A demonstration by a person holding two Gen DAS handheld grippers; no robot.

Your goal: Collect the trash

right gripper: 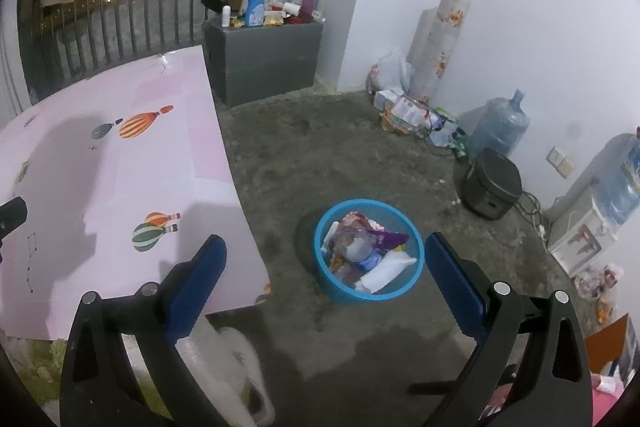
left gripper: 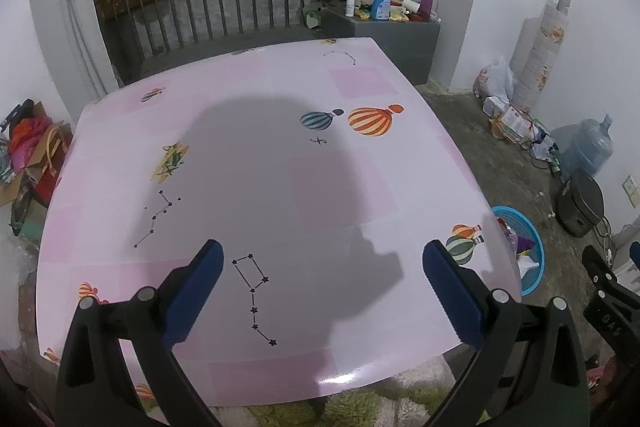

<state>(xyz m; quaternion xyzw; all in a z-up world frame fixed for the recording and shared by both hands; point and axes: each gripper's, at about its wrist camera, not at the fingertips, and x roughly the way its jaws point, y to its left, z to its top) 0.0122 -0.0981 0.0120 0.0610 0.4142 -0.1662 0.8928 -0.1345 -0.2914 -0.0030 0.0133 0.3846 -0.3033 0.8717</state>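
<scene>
My left claw (left gripper: 322, 291) hangs over the near part of the tabletop (left gripper: 248, 163), jaws spread wide, nothing between them. The pink patterned surface under it carries only printed balloons, constellations and a broad shadow. My right claw (right gripper: 326, 283) is out past the tabletop's right edge, above the concrete floor (right gripper: 340, 147), jaws likewise released and holding nothing. Below and between its fingers stands the blue bin (right gripper: 416, 247), on the floor near the tabletop corner but apart from it. The trash (right gripper: 364, 251) sits inside the bin: a clear plastic bottle, coloured wrappers, white paper, piled about to the rim. In the left view the same bin (left gripper: 534, 259) shows at the tabletop's right edge, partly hidden by it, and the tip of my right claw (left gripper: 600, 275) shows at the far right margin. A white plastic bag (right gripper: 240, 367), blurred, lies at the bottom of the right view just beside my right claw's left finger; I cannot tell whether they touch. Along the far wall: a grey cabinet (right gripper: 268, 63) loaded with bottles and packets, a roll of patterned paper (right gripper: 440, 39), a water jug (right gripper: 500, 123) and a dark cooker (right gripper: 494, 183), well apart from the bin.
</scene>
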